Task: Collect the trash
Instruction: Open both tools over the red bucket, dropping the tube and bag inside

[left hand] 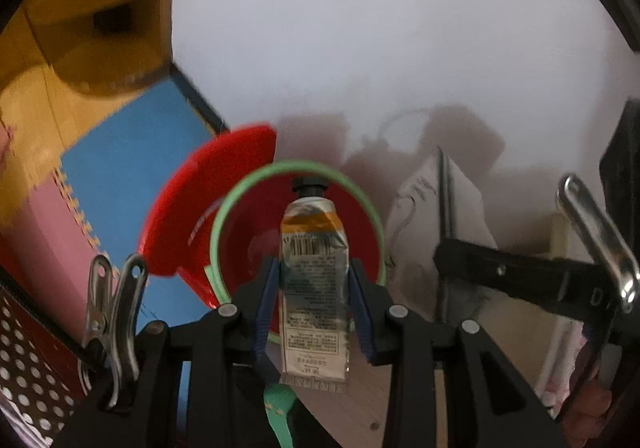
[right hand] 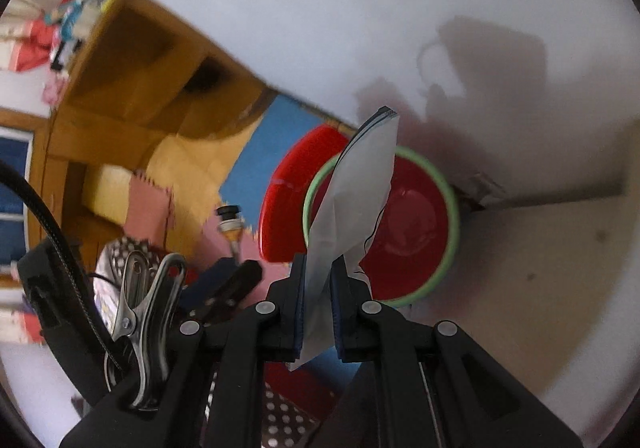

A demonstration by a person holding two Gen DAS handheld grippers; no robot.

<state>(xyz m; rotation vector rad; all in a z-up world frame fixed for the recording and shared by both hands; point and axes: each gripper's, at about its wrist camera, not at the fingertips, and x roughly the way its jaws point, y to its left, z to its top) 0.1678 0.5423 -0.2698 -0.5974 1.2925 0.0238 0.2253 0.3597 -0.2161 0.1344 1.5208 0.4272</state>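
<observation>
Two grippers hover over the red bin [left hand: 304, 240]: the left gripper [left hand: 314, 284] pinches a tube [left hand: 314, 288], the right gripper [right hand: 318, 284] a paper scrap [right hand: 356, 188]. Released off-centre, the light paper could drift past the rim onto the floor.

The floor [right hand: 172, 164] is wood with blue [right hand: 264, 152] and pink mats [right hand: 148, 204] at nine o'clock of the red bin [right hand: 412, 232]. The bin stands by the white wall, its lid [right hand: 292, 192] open at ten o'clock.
</observation>
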